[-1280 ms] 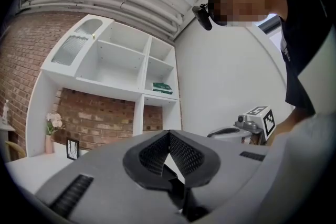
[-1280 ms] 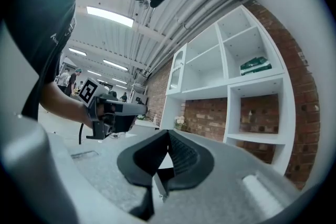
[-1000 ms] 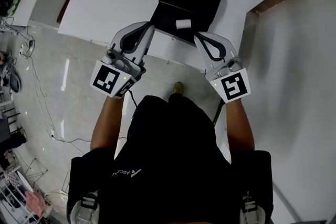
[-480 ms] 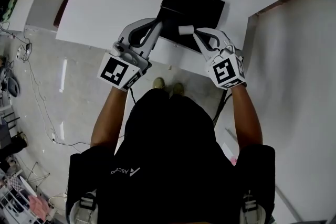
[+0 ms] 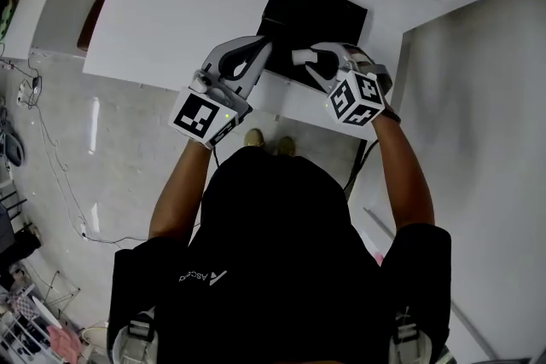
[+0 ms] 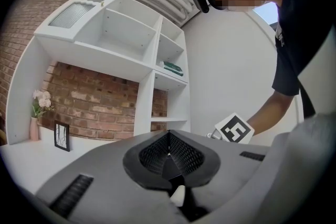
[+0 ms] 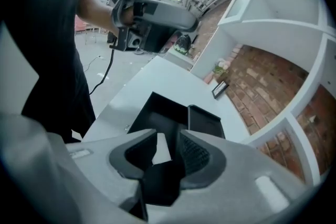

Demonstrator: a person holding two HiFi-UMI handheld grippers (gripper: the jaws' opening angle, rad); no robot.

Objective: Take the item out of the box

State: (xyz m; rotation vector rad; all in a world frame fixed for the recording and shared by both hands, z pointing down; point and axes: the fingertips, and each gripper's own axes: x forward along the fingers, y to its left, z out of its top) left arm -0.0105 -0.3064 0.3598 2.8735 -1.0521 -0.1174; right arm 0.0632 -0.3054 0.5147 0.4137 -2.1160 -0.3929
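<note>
Nothing's out yet! The box (image 5: pixel 324 8) sits open on the table (image 5: pixel 188 4), at twelve o'clock from the person, and the item (image 5: pixel 299 57), a small white piece, lies inside near the box's six o'clock edge. It's the only thing I can see in there. The right gripper (image 7: pixel 169 139) dips in from five o'clock. Its jaws have just been opening and now stand apart with the white piece showing between them, not yet pinched. The left gripper (image 6: pixel 169 152) is at the box's seven o'clock corner, jaws closed together. Whether they nip the box edge, I can't tell. Left to do: close on the item and lift it clear.
</note>
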